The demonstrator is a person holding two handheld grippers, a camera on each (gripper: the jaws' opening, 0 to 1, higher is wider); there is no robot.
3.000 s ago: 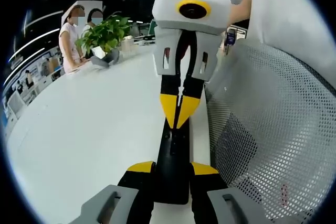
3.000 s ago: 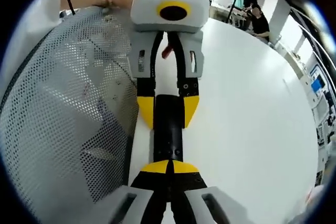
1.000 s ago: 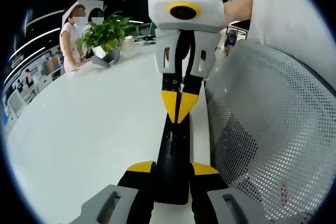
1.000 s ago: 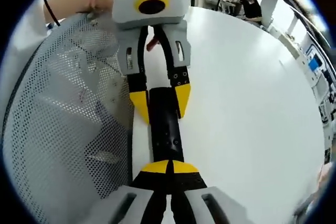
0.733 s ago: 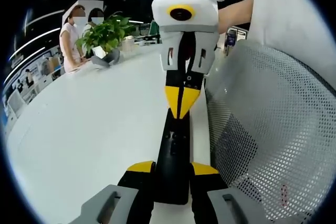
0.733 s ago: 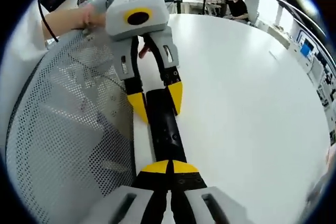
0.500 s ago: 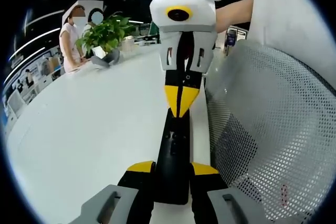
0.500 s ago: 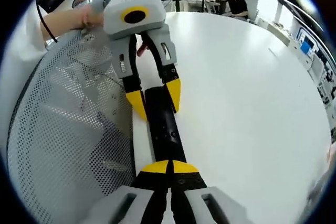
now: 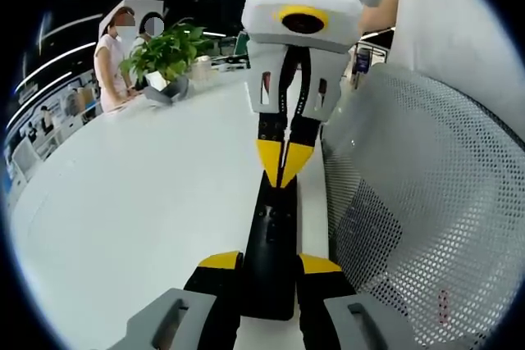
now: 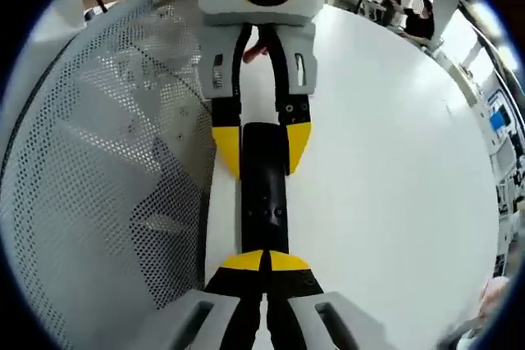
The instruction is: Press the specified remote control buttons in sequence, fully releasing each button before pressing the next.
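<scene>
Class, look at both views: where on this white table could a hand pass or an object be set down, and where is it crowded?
Bare white tabletop stretches from the slim black remote control towards the potted green plant. It is crowded along the remote: the left hand-held gripper clamps one end, the shut right hand-held gripper hangs over it, and the grey perforated mesh chair back borders the far side.

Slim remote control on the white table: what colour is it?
Black; the slim remote control shows best in the right gripper view, between the left gripper jaws.

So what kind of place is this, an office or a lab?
Probably an open-plan office or showroom: a large white table, a potted plant at its far end, and a mesh-backed office chair beside it.
</scene>
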